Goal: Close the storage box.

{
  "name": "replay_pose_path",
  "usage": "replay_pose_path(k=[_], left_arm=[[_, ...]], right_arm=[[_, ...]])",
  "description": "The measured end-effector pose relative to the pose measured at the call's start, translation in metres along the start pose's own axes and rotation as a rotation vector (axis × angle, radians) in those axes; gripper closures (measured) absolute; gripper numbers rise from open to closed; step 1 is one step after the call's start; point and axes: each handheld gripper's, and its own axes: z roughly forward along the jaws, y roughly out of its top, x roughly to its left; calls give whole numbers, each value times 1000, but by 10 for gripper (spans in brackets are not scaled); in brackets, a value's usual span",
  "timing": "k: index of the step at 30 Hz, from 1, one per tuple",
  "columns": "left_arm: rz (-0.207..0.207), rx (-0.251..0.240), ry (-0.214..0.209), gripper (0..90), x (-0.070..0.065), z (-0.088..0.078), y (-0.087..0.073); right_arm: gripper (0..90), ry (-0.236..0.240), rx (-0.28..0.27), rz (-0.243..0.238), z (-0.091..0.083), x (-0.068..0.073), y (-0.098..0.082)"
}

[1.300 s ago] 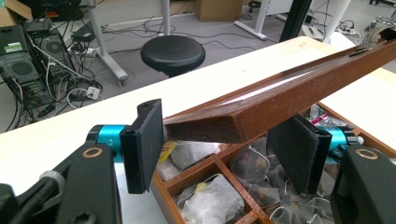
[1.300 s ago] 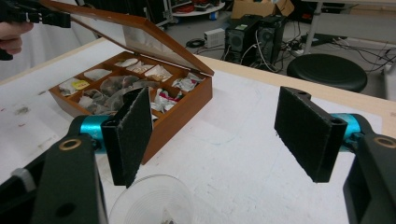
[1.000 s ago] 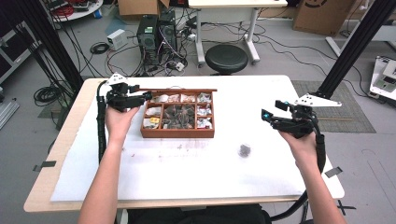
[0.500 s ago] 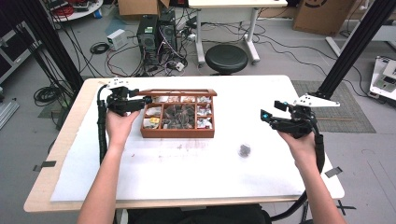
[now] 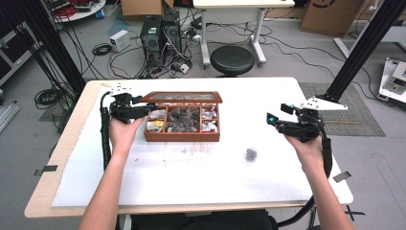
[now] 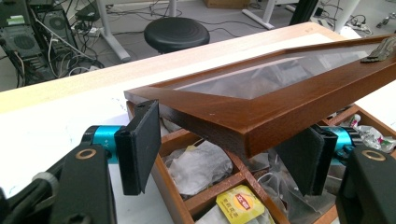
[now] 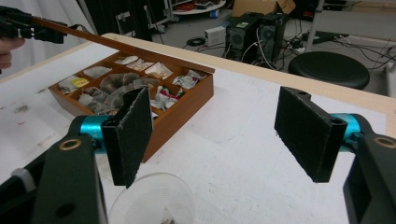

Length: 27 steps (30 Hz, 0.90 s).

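Left gripper (image 6: 229, 154) straddles the wooden box's (image 5: 182, 136) raised lid (image 6: 261, 100) corner, jaws spread; right gripper (image 7: 224, 140), well right of it, gapes empty.

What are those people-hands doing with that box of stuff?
A person holds a claw in each hand. The left claw straddles a corner of the glass-paned wooden lid of a brown wooden compartment box of tea bags, with the lid lifted partway. The right claw is open above the white table, near a small clear round dish.
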Motion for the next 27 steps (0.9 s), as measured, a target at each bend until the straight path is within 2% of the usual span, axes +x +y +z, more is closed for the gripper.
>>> replay_pose_path(k=[13,22,25,27], left_arm=[[-20,14,8,333,-3,-1,-13],[-17,30,2,331,-5,-5,-14],[-10,19,11,332,-6,-6,-15],[-13,14,1,332,-5,-6,-20]], right_arm=[[285,3,6,1,2,1,-1],[285,2,10,0,3,1,-2],[285,2,10,1,3,1,-3],[285,2,9,0,3,1,-3]])
